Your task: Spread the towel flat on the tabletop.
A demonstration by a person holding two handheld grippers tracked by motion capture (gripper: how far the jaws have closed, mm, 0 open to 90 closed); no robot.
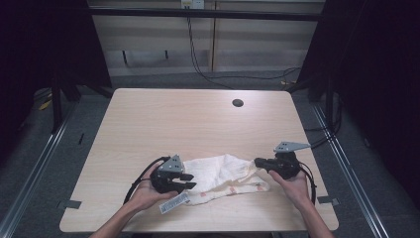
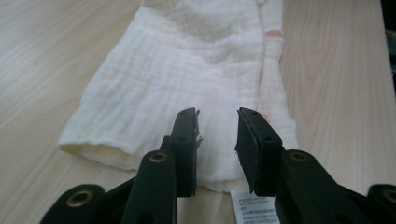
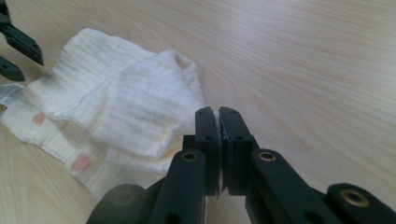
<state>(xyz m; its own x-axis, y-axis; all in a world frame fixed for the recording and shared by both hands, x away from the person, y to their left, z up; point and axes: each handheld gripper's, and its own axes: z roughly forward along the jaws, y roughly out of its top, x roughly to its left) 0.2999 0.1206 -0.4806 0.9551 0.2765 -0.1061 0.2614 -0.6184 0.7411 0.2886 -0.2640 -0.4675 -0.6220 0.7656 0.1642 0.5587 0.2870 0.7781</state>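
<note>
From above, a crumpled white cloth [image 1: 223,177] lies at the near edge of a wooden table [image 1: 198,119], between the left gripper [image 1: 184,181] and the right gripper [image 1: 259,164]; forearms are cut off below. In the left gripper view, the jaws stand apart over the cloth's hem, its label [image 2: 252,205] partly hidden. In the right gripper view, jaws pinch a sliver of cloth, barely visible.

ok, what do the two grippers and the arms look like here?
Both grippers, left and right, are black, each topped by a grey three-cornered plate. A black cable trails from each. Up close the jaws are flat black bars with brass-coloured pivot rivets and dark pads; the left pads look frayed at the edges. Forearms are bare, no sleeves or gloves in view.
</note>
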